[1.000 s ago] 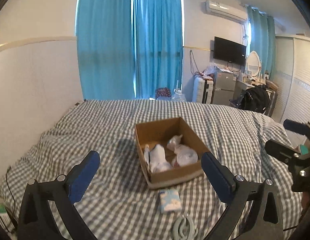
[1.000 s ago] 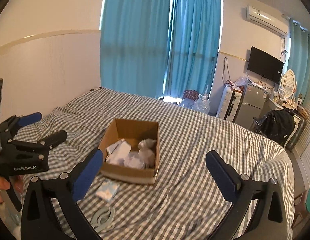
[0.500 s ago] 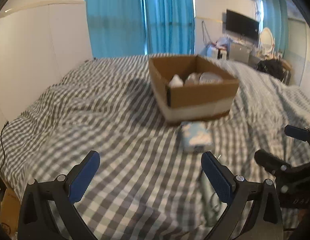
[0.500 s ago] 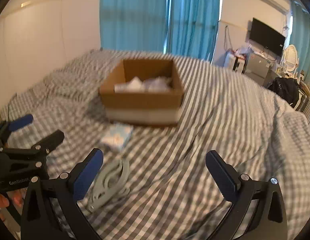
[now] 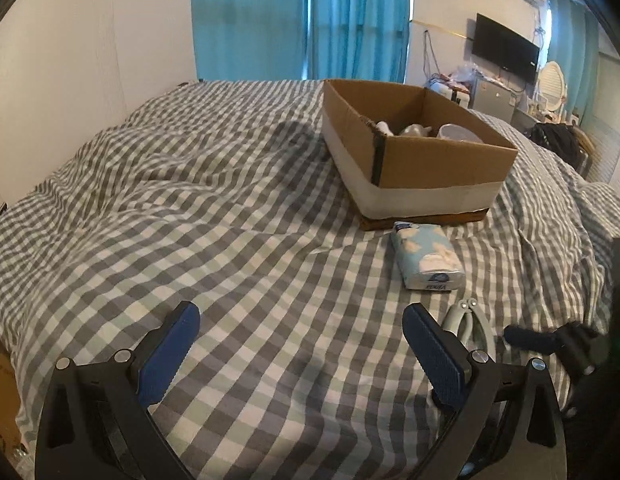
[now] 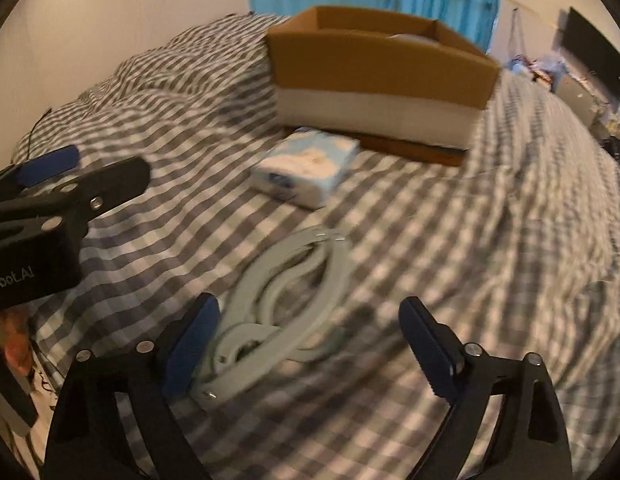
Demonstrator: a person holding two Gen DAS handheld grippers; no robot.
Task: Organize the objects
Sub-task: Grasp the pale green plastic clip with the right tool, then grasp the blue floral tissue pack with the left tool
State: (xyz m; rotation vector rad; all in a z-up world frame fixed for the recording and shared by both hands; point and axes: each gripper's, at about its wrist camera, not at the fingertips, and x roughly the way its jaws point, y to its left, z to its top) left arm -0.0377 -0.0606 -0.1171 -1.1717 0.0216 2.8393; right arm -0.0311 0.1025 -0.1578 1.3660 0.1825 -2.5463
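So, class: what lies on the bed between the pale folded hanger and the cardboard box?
The blue tissue pack lies between the hanger and the cardboard box, close to the box's near side. The right wrist view shows it best.

Two wrist fisheyes, both low over the bed (image 5: 238, 208), aimed at the box (image 5: 438, 168).
Left view is set further back and left; right view is nearer, blurred. Box, tissue pack (image 6: 306, 170) and hanger (image 6: 278, 300) are shared; each gripper is seen by the other.
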